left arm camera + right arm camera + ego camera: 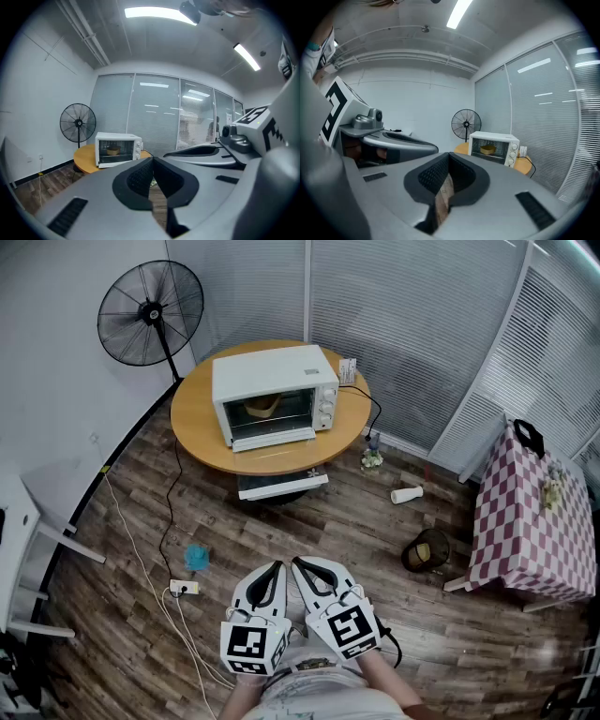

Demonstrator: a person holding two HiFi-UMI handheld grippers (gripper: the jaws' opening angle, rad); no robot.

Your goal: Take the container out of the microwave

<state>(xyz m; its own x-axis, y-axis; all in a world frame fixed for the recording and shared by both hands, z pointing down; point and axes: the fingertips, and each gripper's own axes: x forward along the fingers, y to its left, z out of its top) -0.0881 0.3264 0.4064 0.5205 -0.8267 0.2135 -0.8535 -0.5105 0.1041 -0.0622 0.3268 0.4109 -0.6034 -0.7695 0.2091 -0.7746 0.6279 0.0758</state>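
Left tongs [277,567] and right tongs [296,565] closed, empty, container [263,407] inside microwave [272,371]

Bright ceiling strip light [154,13], fisheye-darkened corners

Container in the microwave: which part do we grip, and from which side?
Its near rim, coming in level from the front. The container sits upright and seems open-topped inside the microwave, whose walls block every other side. The glass door looks closed, so it likely has to open first. The rim's detail is too small to tell.
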